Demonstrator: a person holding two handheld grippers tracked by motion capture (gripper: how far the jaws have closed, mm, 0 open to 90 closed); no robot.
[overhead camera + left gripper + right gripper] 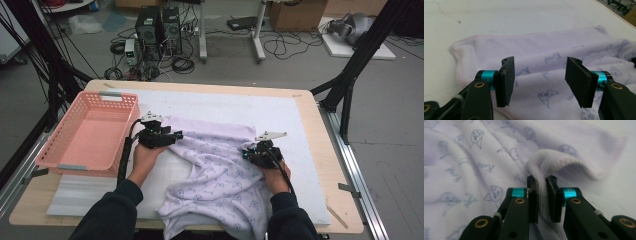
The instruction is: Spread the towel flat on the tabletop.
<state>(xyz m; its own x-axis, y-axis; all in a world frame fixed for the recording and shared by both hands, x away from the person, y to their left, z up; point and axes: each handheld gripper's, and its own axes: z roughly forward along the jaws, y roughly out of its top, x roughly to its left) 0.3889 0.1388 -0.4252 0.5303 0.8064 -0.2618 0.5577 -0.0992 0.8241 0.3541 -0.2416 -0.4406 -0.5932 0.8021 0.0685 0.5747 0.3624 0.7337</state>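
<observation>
Right gripper view: right gripper [541, 195] has its jaws pinched on a raised fold of the towel's [486, 157] edge, likely to get a firm hold for lifting or folding. Left gripper [539, 82] is spread, nothing between the jaws, poised over the towel near its far-left corner, probably lining up a matching pinch. Towel [220, 170] lies rumpled mid-bench [310, 107], draping over the near edge. Pink basket [87, 132] sits far left, holding nothing, apart from the towel.
</observation>
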